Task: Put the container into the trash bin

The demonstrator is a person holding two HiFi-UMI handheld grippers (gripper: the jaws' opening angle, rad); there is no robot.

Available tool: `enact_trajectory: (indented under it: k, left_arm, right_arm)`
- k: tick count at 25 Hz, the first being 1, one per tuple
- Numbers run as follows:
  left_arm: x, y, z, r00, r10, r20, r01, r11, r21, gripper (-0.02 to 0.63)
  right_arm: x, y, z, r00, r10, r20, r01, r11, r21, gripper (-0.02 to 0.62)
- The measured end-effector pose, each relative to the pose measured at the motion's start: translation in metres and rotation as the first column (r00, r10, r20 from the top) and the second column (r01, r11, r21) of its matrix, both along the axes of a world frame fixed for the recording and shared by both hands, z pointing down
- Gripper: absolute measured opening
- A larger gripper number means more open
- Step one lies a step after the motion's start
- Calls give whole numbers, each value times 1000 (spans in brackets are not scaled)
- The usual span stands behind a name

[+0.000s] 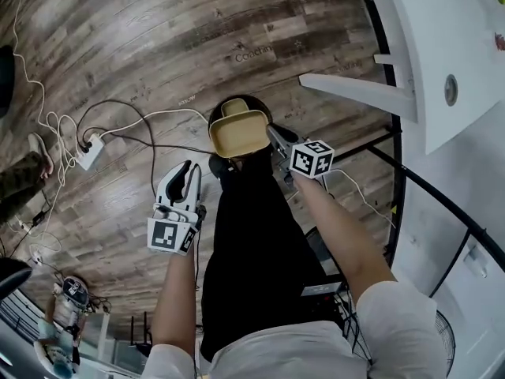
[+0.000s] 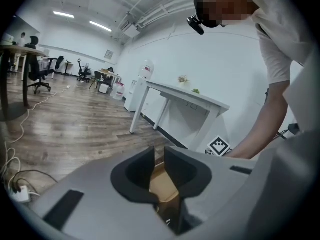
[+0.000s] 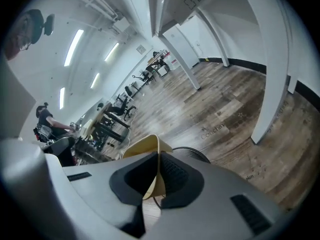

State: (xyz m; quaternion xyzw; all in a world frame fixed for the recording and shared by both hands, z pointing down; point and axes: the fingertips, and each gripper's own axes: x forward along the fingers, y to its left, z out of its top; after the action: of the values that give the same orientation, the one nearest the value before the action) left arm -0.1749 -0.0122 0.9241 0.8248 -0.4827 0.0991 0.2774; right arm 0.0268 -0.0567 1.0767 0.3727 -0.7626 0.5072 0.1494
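Your right tool (image 1: 274, 138) is pinching one thin side wall of the beige container (image 1: 238, 133), so the container sticks out ahead of the jaws. The black trash bin (image 3: 196, 154) stands on the floor just below and beyond that tool. This looks like a hold chosen for a straight drop. Your left tool (image 1: 186, 181) hangs off to the side with its pads slightly apart and nothing between them. It is well clear of the bin. Likely next step: let go over the opening.
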Motion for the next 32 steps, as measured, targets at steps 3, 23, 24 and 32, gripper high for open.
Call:
enact_trajectory:
  k: [3, 23, 24, 32]
  left_arm:
    - [5, -2, 18, 1000, 7, -4, -7, 1000, -14, 66]
    - [19, 27, 107, 998, 48, -26, -51, 993, -104, 66]
    - [19, 29, 108, 999, 45, -28, -48, 993, -108, 66]
    - [19, 22, 95, 998, 30, -46, -34, 995, -94, 66]
  right_arm:
    - [2, 11, 34, 1000, -2, -22, 2, 999, -36, 40]
    - [0, 30, 155, 993, -44, -108, 37, 997, -66, 43]
    - [0, 31, 156, 994, -44, -103, 38, 997, -66, 44]
    - [0, 26, 140, 990, -81, -114, 77, 996, -36, 143]
